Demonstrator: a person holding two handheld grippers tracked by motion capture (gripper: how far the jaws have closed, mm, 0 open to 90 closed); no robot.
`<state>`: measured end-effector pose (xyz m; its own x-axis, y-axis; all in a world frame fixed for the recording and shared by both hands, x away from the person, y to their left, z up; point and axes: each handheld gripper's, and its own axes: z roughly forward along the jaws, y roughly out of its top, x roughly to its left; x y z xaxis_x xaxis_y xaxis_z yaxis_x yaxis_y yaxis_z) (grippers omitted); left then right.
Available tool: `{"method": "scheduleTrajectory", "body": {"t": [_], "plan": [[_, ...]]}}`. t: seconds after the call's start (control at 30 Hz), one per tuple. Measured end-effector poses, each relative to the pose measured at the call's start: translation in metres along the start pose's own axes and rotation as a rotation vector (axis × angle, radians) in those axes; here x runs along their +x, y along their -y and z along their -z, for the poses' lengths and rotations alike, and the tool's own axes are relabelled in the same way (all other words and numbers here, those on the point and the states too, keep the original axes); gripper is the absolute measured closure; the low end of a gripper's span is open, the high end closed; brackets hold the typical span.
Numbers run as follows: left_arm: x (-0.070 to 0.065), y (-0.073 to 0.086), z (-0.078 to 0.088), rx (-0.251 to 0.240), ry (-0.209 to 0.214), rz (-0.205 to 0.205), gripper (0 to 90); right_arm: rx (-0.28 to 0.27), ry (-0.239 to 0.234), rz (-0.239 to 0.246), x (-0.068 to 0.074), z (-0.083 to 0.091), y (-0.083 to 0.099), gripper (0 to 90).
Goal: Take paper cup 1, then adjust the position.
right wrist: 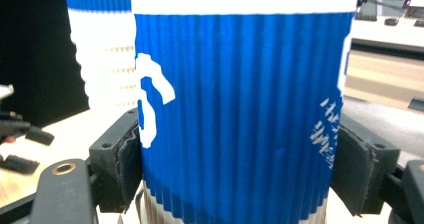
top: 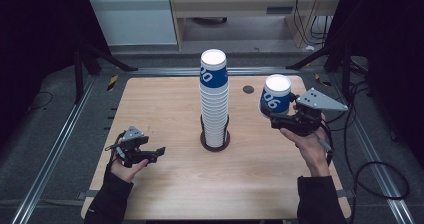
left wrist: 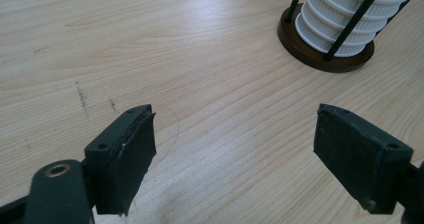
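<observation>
Item one — left gripper (top: 159,152), at about eight o'clock on the wooden table (top: 165,194), low over the surface, jaws standing apart with nothing between them; in the left gripper view bare wood shows between its pads (left wrist: 131,156), and the brown holder base (left wrist: 325,49) lies toward one o'clock from them. Item two — stack of cups (top: 214,101), near the table's centre, upright in its holder of dark rods (top: 215,136), long axis vertical, top cup open end down so that its white bottom faces the camera. Item three — single blue cup (top: 275,98), held above the table at about two o'clock from the stack, well apart from it, mouth down and bottom up, leaning slightly, its axis close to vertical. Item four — right gripper (top: 272,118), clenched on the single blue cup low on its ribbed wall; in the right gripper view the pads (right wrist: 129,166) press both sides of the cup (right wrist: 240,114), with the stack (right wrist: 102,59) behind at eleven o'clock. Governing relation: the stack lies toward nine o'clock from the held cup, and the right hand (top: 312,149) is the nearer and the loaded one. Judgement: whether setting down or nesting comes next, the cup's axis wants bringing plumb first.
</observation>
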<state>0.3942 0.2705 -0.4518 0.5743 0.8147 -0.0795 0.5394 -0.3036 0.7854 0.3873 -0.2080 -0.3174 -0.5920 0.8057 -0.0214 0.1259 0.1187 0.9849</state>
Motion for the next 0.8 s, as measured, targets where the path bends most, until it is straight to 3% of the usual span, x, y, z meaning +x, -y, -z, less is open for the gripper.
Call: {"method": "scheduleTrajectory", "body": {"t": [0.43,0.57,0.8], "plan": [[-0.006,-0.003,0.001,0.002,0.015,-0.019,16.6,0.080,-0.070,0.018,0.002,-0.002,0.044,20.3],[-0.010,-0.004,0.000,0.006,0.029,-0.031,16.8,0.112,-0.116,0.046,0.007,-0.003,0.053,20.3],[-0.018,-0.007,0.002,0.002,0.052,-0.048,17.2,0.158,-0.147,0.071,0.013,-0.005,0.063,20.3]]}}
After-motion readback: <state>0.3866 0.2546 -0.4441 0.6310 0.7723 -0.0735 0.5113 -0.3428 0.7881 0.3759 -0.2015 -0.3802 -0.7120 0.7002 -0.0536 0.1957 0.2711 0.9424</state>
